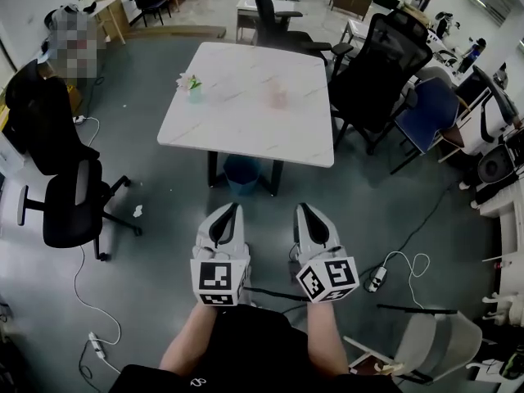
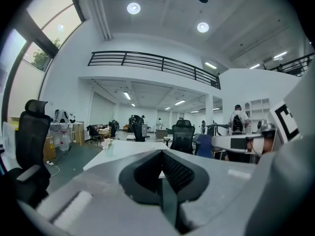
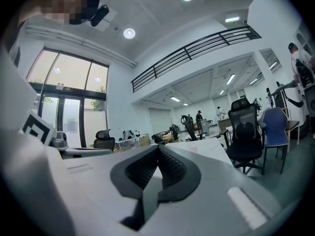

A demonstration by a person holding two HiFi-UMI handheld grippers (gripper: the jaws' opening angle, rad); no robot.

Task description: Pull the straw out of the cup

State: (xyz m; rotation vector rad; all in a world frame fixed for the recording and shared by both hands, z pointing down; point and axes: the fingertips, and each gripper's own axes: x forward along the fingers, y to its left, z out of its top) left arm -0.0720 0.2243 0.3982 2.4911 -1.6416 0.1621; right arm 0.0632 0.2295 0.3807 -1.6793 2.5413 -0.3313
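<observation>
A pale pink clear cup [image 1: 278,97] stands on the white marble-look table [image 1: 246,137], right of its middle; its straw is too faint to make out. My left gripper [image 1: 232,209] and right gripper [image 1: 304,209] hang side by side over the floor, short of the table's near edge and pointing at it. Both are shut with nothing between the jaws. In the left gripper view the shut left gripper [image 2: 161,152] points level at the table top [image 2: 123,149]. The right gripper [image 3: 158,147] in its own view does the same and hides the cup.
A small potted flower [image 1: 192,84] sits at the table's left side. A blue bin [image 1: 243,174] stands under the table. Black office chairs stand at the left [image 1: 70,203] and beside the table's right edge [image 1: 385,64]. A power strip and cable [image 1: 377,278] lie on the floor.
</observation>
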